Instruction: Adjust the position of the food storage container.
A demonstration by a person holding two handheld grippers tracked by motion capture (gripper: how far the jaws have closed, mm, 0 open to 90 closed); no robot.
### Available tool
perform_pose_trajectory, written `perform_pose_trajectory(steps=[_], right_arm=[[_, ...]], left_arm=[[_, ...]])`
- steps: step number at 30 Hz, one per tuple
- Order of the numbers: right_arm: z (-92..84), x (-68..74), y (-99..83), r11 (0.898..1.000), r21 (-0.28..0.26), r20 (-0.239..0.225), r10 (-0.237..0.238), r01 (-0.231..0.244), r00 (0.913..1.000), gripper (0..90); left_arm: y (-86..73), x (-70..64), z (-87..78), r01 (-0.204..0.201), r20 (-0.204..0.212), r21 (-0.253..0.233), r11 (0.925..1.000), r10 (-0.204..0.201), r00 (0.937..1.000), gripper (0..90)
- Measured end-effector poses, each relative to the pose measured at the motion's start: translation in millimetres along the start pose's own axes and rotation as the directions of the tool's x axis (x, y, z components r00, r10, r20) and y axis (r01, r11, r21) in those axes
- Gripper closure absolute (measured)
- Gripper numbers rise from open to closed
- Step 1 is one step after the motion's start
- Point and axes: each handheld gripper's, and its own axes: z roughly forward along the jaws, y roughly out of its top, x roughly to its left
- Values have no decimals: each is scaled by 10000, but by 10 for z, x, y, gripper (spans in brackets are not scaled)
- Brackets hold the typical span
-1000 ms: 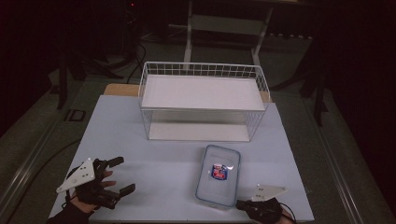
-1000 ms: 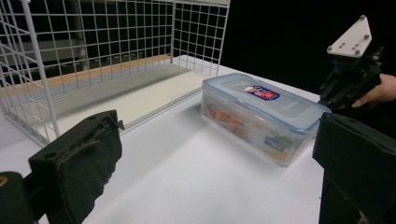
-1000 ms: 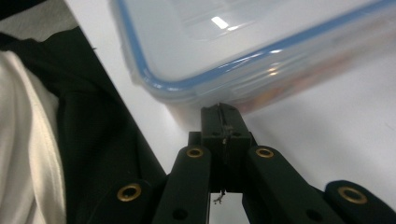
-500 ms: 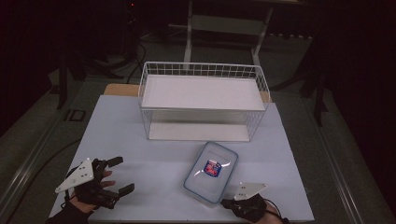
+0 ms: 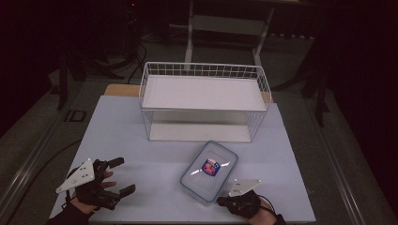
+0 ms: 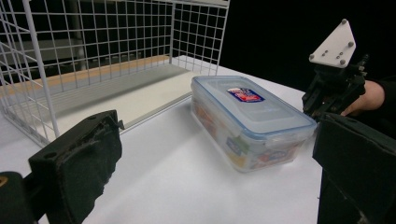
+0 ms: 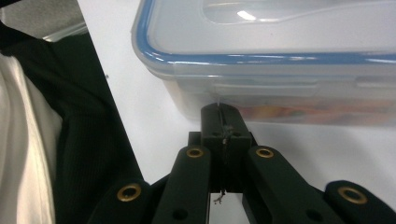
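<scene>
Box: a clear plastic box [image 5: 210, 171] with a blue-rimmed lid and a red label lies flat on the white table [image 5: 141, 159], turned at an angle, near and right of centre, just in front of the wire basket [image 5: 204, 101].
Basket: a white wire frame stands at the far middle of the table, its open front facing the near edge, with a white board across its top.
Right gripper [image 5: 224, 201]: at the near right of the table; its jaws are pressed together with nothing between them, and their tip sits against the box's near end, just under the lid's latch [image 7: 264, 88].
Left gripper [image 5: 117, 177]: at the near left, well apart from the box; its jaws stand wide open and hold nothing, the black pads [image 6: 79, 161] facing the box across bare table.
</scene>
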Motion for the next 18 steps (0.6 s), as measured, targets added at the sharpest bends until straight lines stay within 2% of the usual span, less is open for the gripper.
perform_pose_trajectory(steps=[18], right_arm=[[370, 148, 361, 9960, -98, -494, -895, 891, 9948, 899]], left_arm=[[-7, -4, 10, -98, 1, 138, 9999, 98, 10000, 11]])
